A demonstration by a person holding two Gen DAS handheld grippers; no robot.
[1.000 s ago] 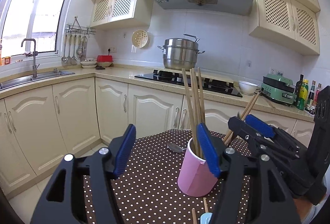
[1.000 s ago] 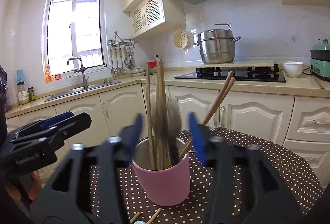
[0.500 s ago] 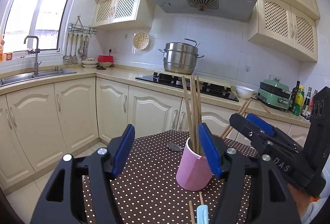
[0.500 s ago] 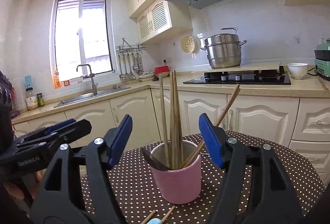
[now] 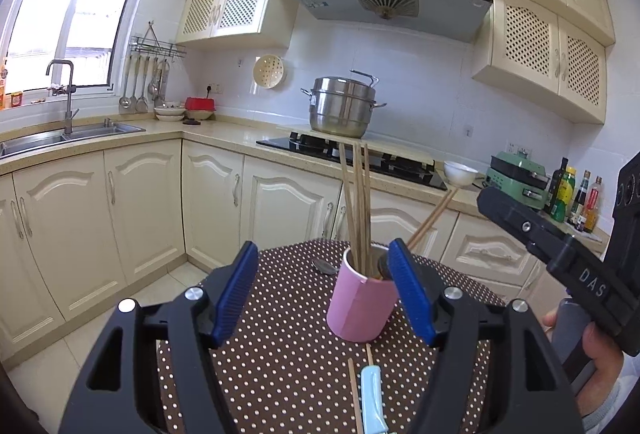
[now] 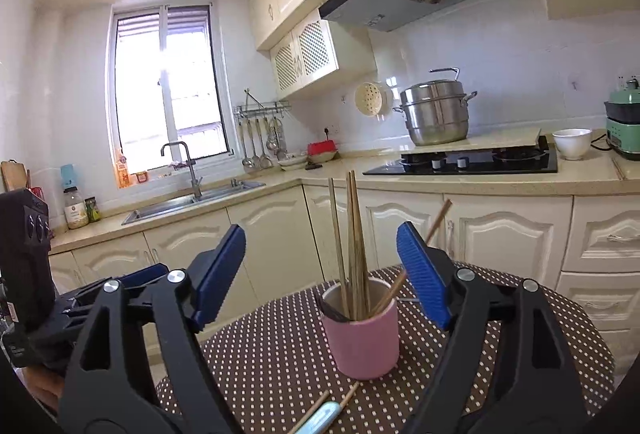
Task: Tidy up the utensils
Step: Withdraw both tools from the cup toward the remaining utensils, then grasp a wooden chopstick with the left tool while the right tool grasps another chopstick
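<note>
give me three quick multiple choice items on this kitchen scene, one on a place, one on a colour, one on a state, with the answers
1. Where does the pink cup stand?
A. on the dotted table
B. in the sink
C. on the stove

2. What colour is the handle lying on the table in front of the cup?
A. red
B. light blue
C. black

3. What is between the fingers of the right tool?
A. a chopstick, gripped
B. the cup, clamped
C. nothing is gripped

Answers:
1 A, the cup rests on the brown polka-dot cloth.
2 B, the left wrist view shows a pale blue handle beside loose chopsticks.
3 C, the jaws are opening and the pads press on nothing; the cup only shows beyond them.
</note>
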